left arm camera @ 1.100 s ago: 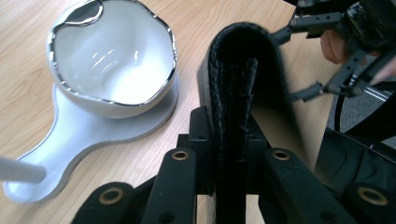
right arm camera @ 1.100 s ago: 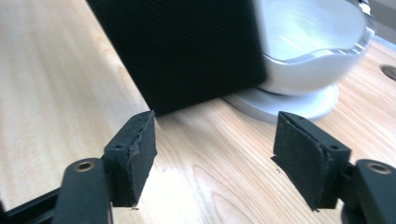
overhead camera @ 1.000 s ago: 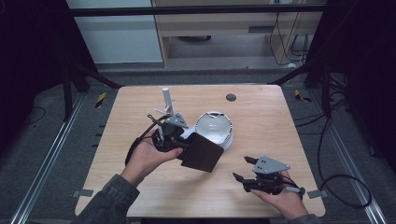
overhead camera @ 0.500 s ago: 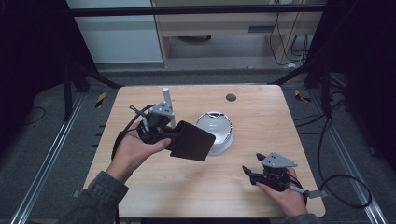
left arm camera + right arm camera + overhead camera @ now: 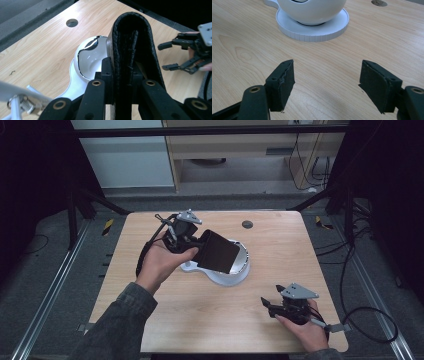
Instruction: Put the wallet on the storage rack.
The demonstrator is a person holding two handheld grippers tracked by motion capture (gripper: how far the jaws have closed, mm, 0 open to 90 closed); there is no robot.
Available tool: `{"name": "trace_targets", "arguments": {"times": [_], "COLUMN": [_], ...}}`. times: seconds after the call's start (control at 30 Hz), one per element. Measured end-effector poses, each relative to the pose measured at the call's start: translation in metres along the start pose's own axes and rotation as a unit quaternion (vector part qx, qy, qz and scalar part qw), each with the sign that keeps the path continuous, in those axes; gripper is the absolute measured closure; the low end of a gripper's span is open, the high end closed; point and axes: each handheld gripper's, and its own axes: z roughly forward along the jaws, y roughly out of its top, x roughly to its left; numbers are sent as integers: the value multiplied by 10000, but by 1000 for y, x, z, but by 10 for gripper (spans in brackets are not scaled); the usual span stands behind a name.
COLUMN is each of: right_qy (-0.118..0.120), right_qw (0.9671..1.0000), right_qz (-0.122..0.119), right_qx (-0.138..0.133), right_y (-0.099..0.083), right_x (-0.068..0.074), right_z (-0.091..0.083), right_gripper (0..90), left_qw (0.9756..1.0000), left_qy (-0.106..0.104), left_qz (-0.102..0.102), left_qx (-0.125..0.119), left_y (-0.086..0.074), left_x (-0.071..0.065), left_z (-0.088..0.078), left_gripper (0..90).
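Observation:
A black folded leather wallet (image 5: 217, 252) hangs above the table, and my left gripper (image 5: 197, 245) is shut on it. In the left gripper view the wallet (image 5: 130, 37) stands on edge, fold at the top, clamped at my left gripper (image 5: 122, 72). Just below and behind it sits a white rounded device (image 5: 235, 270) on a white round base; its glossy top (image 5: 87, 60) shows beside the wallet. My right gripper (image 5: 267, 306) rests open near the front right of the table, with nothing between its pads (image 5: 327, 82). It points at the white device (image 5: 312, 10).
A round grommet hole (image 5: 247, 224) lies in the wooden tabletop behind the device. A white piece with a metal ring (image 5: 15, 100) shows at the lower left of the left gripper view. My right gripper (image 5: 172, 56) appears there at the far right.
My left gripper has carried the wallet up and toward the far side, over the white device. The right gripper has shifted slightly right and stays open.

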Motion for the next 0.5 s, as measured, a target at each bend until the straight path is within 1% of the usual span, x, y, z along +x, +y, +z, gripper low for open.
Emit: {"name": "trace_targets", "arguments": {"times": [0.03, 0.07, 0.17, 0.2, 0.27, 0.5], "right_qy": [3, 3, 6, 6, 3, -2], "right_qw": [10000, 10000, 10000, 10000, 10000, 10000], "right_qz": [22, 22, 15, 15, 12, 25], "right_qx": [-1, -1, 16, 16, 25, 28], "right_y": [0, 0, -1, -1, -1, -1], "right_x": [0, 0, -1, -1, -1, -2], "right_z": [0, 0, 1, 1, 1, 1], "right_gripper": [280, 280, 280, 280, 280, 280], "left_qw": [10000, 10000, 10000, 10000, 10000, 9999], "left_qy": [-6, -6, 23, 23, 13, 43], "left_qz": [-2, -2, -16, -16, -1, 17], "left_qx": [16, 16, 41, 41, 81, 96], "left_y": [1, 1, 4, 4, 4, 6], "left_x": [1, 1, 2, 2, 3, 1], "left_z": [3, 3, 15, 15, 21, 24], "left_gripper": [796, 797, 796, 796, 796, 796]}}
